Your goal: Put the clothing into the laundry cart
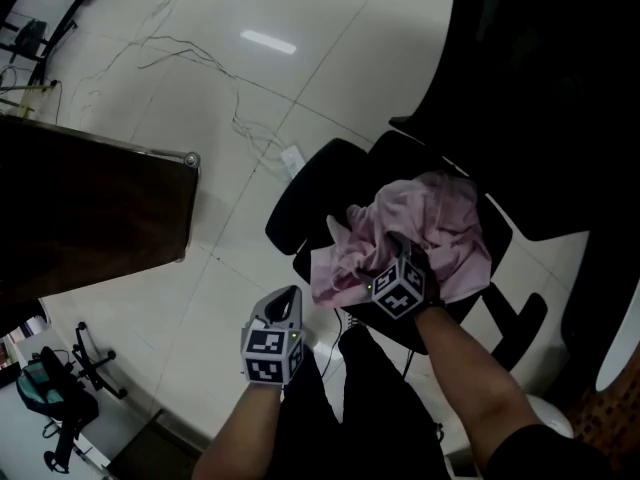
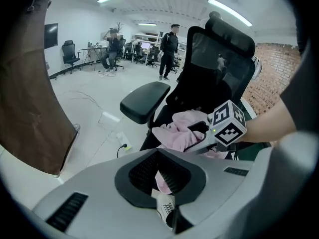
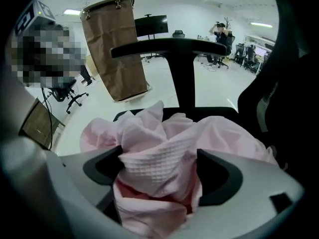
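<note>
My right hand-held gripper point(image 1: 398, 246) is pushed down into the pink garment point(image 1: 445, 218), which lies crumpled on the seat of a black office chair point(image 1: 530, 108). In the right gripper view its jaws stand wide apart, and a bunched fold of waffle-textured pink cloth point(image 3: 159, 138) fills the gap between them point(image 3: 159, 169). The cloth lies against the black pads point(image 3: 219, 176) on both sides, but they do not clamp it. More of the garment spreads past the jaws over the seat, and one edge droops over the seat's front.

My left hand-held gripper point(image 1: 287, 300) hangs over the floor point(image 1: 200, 98), just left of the chair and short of the garment. In the left gripper view its tips point(image 2: 157, 152) meet, and nothing is caught between them. Beyond them I see the pink garment point(image 2: 177, 126), the chair's armrest point(image 2: 144, 101) and my right hand-held gripper point(image 2: 198, 128) with its marker cube.

The laundry cart point(image 1: 150, 150), a brown fabric bag on a metal frame, stands on the floor well apart from the chair. In the head view it is to the left. In the right gripper view it rises behind the armrest point(image 3: 112, 49).

A power strip point(image 1: 292, 158) and thin cables point(image 1: 190, 53) lie on the pale tiles between cart and chair.
</note>
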Demonstrator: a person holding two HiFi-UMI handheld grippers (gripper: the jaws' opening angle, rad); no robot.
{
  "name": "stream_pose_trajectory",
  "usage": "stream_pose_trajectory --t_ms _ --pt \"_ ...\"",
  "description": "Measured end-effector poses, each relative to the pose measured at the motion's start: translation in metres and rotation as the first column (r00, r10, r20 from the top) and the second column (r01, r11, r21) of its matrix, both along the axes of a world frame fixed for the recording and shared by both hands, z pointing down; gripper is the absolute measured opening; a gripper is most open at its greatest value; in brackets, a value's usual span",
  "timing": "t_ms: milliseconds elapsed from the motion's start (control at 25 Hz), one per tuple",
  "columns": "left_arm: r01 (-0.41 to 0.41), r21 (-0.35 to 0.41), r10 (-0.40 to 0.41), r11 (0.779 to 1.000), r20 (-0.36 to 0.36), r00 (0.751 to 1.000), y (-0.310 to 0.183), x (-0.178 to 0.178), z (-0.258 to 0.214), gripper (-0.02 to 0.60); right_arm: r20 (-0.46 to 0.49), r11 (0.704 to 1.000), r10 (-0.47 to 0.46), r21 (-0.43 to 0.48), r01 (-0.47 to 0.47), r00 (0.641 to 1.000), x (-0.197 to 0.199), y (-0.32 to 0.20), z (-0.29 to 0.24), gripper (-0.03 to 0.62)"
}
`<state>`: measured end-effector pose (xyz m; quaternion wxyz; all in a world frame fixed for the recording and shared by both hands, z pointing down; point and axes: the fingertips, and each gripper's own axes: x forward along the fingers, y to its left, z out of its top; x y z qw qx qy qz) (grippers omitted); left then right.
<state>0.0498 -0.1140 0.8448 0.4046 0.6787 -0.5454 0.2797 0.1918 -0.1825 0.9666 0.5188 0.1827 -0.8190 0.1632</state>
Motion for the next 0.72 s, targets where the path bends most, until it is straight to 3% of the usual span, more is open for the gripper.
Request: stream_pose_trajectory --t_ms 320,720 --pt "-0.032 -0.022 0.031 0.999 -0.016 0.999 -0.007 0.008 0.033 0.000 -0.044 0.999 -0.008 -0.050 0.005 0.999 -0.005 -0.001 0.039 0.517" --pt "-0.038 -0.031 0.038 0.999 -0.024 0.999 -0.004 0.006 0.051 0.000 -0.141 1.000 -0.029 -0.007 0.029 0.990 -0.007 0.002 0.063 0.496"
